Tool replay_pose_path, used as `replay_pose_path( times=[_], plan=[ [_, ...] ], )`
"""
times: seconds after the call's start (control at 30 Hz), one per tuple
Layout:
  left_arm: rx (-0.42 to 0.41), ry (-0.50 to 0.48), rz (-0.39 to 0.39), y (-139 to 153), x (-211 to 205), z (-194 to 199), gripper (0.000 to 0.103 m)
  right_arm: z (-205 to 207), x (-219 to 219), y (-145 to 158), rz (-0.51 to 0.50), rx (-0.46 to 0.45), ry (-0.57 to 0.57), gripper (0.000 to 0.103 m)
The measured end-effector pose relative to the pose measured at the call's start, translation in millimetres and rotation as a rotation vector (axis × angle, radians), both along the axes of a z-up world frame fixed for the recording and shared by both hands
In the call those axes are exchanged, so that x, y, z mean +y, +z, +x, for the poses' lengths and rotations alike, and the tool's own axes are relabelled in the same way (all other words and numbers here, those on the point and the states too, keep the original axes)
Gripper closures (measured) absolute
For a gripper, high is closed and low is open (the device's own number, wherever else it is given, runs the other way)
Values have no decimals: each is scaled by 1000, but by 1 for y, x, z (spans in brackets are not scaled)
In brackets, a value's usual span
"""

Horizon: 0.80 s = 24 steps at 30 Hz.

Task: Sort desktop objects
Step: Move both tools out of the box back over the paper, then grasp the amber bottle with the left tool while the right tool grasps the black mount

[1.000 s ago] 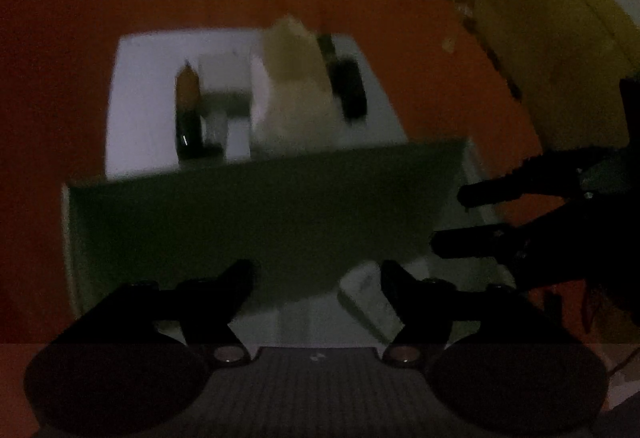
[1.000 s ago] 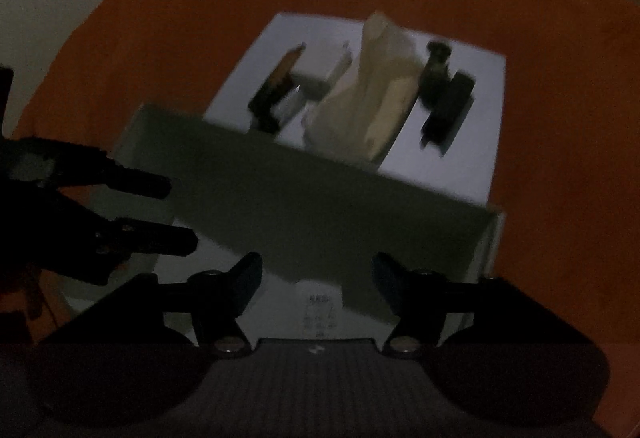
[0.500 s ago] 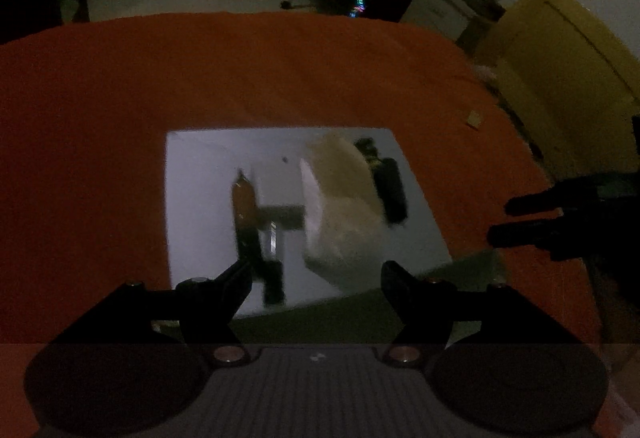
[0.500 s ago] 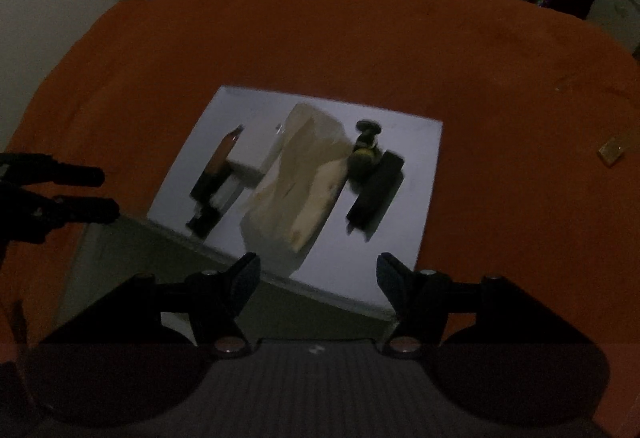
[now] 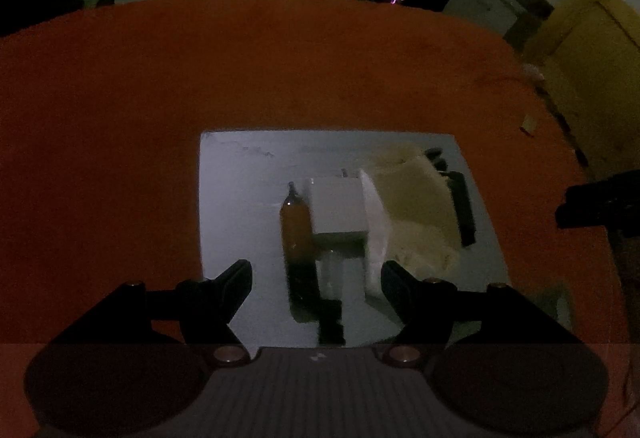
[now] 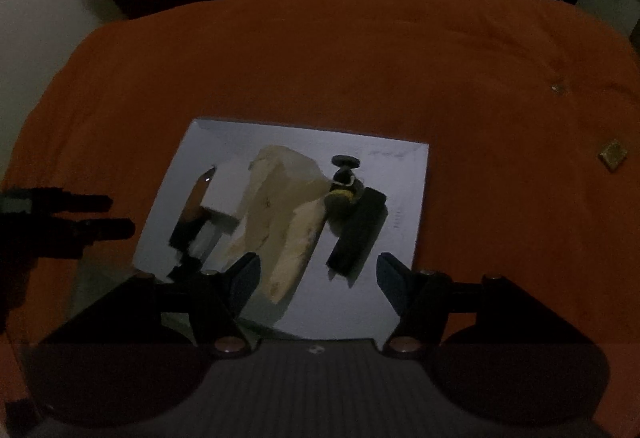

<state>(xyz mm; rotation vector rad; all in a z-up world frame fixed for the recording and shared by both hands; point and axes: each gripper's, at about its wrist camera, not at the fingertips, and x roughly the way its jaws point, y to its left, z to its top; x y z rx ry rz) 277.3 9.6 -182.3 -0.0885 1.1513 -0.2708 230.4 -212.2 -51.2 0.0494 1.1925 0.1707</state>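
Worktop: the worktop [image 5: 280, 78] has an orange cloth over it; the room is dark.
White sheet: a white sheet [image 5: 240, 198] lies flat on the cloth, and all the desktop objects are on it, close together.
Tissue pack: a cream tissue pack [image 6: 280, 214] lies in the middle of the sheet, the biggest thing there.
White box: a small white box [image 5: 338, 204] touches the pack at its 9 o'clock side, seen from the left wrist.
Orange pen-like thing: the orange pen-like thing [image 5: 295, 226] lies just beside the box, further to 9 o'clock.
Black bar: a black bar [image 6: 356, 234] lies at 3 o'clock of the pack in the right wrist view.
Small stand: a dark small stand [image 6: 345, 174] with a round top is at the far end of the bar, touching it.
Scrap: a small yellowish scrap [image 6: 613, 154] lies well apart, at 3 o'clock on the cloth.
Left gripper: the left gripper [image 5: 316, 278] is open, nothing between the fingers, above the near edge of the sheet.
Right gripper: the right gripper [image 6: 318, 272] is also open and empty; the near end of the pack shows between its fingers, not touched.
In the way: pack and box hide part of each other's neighbours.
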Motion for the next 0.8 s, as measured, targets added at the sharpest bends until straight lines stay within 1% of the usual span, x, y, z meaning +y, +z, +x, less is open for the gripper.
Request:
replay_pose_path(
  times=[0.17,0.23,0.37,0.5,0.67,0.8],
  plan=[
    [35,-5,12,-20,-6,18,35,19,-15,-19,13,43,-68,35],
    [41,-18,32,-28,-11,22,37,26,-20,-27,15,59,-86,35],
    [62,-38,75,-42,-17,27,38,39,-27,-45,39,108,-134,35],
    [87,-27,96,-55,-16,32,38,51,-19,-64,-5,133,-118,36],
    [101,0,101,-65,-13,38,38,66,-6,-92,-50,168,-121,37],
    [115,-1,107,-70,-15,39,39,69,2,-109,-106,182,-108,39]
  ],
)
